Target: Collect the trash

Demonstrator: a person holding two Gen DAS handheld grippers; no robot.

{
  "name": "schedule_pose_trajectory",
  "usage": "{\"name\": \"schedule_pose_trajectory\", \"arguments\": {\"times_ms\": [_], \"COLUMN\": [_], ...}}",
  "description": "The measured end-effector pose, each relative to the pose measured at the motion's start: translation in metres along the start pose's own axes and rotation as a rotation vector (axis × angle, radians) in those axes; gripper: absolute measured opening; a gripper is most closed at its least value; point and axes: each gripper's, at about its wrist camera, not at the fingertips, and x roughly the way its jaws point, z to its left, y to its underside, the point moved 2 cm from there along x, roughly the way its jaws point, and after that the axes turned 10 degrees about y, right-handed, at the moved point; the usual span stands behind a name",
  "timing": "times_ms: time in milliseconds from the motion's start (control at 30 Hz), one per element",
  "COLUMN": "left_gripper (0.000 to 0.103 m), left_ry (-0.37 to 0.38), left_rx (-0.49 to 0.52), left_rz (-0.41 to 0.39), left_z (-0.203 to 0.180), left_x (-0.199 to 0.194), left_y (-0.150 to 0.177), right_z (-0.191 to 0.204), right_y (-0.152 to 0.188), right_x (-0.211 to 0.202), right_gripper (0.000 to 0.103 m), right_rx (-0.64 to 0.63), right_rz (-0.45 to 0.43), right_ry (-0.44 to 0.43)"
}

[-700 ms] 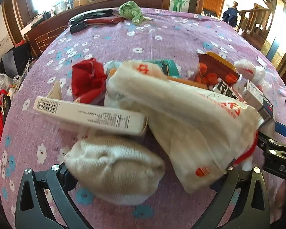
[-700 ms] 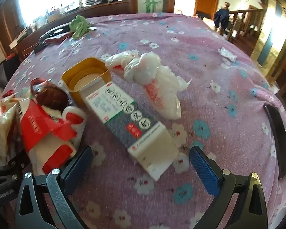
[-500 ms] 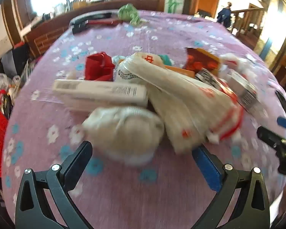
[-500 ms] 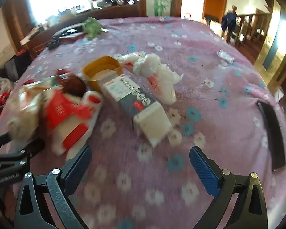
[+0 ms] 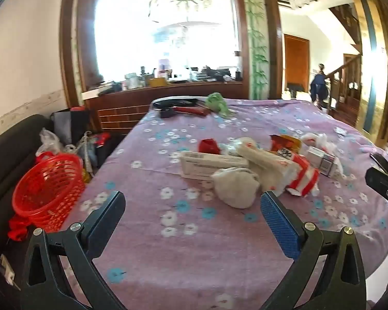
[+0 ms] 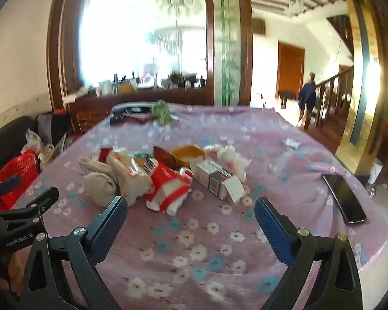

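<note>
left gripper (image 5: 192, 208): black frame with blue-padded fingers, jaws spread wide, holding nothing, above the near part of the purple floral tablecloth (image 5: 183, 255).
right gripper (image 6: 191, 208): same build, jaws spread wide, holding nothing; the left tool shows at its left edge.
trash pile, mid-table, ahead of both grippers and apart from them:
- crumpled off-white paper wad (image 5: 235, 190), nearest the left gripper.
- long flat white carton with a barcode (image 5: 209, 165), just behind the wad and touching it.
- red-and-white crumpled plastic wrapper (image 6: 169, 187), right of the wad.
- white crinkled bag with red print (image 5: 261, 160), lying across the pile.
- small red crumpled scrap (image 5: 209, 146), behind the carton.
- white-and-grey rectangular medicine box (image 6: 218, 180), at the right of the pile.
- round yellow plastic lid (image 6: 187, 152), behind that box.
- bunched white thin plastic bag (image 6: 231, 159), beside the lid.
other items:
- red plastic mesh basket (image 5: 47, 184), off the table's left edge, lower than the tabletop.
- black flat phone (image 6: 345, 199), near the table's right edge, well apart from the pile.
- green crumpled cloth (image 5: 217, 103), at the far end.
- small white packet (image 6: 291, 142), alone on the far right, blurred.
</note>
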Motion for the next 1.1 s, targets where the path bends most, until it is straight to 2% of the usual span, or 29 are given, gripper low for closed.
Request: {"name": "schedule_pose_trajectory", "arguments": {"times_ms": [67,167,533,1100], "left_gripper": [0.103,0.103,0.103,0.103], "left_ry": [-0.014,-0.036,-0.029,-0.033], "left_rx": [-0.011,-0.012,0.006,0.025], "left_rz": [0.0,-0.008,-0.017,-0.021], "left_z": [0.006,0.013,0.019,0.014], "left_x": [-0.001,-0.002,-0.013,-0.017], "left_y": [0.003,0.007,0.016,0.016], "right_z": [0.003,0.008,0.012,0.012], "right_y": [-0.003,-0.004,0.002,0.006], "right_x": [-0.006,-0.012,-0.013,-0.017], "right_gripper": [0.1,0.1,0.1,0.1], "right_rx": [0.004,-0.028,-0.037,-0.047], "right_rz": [-0.016,-0.048,-0.009,-0.004], "right_ry": [-0.021,0.011,0.024,0.029]}}
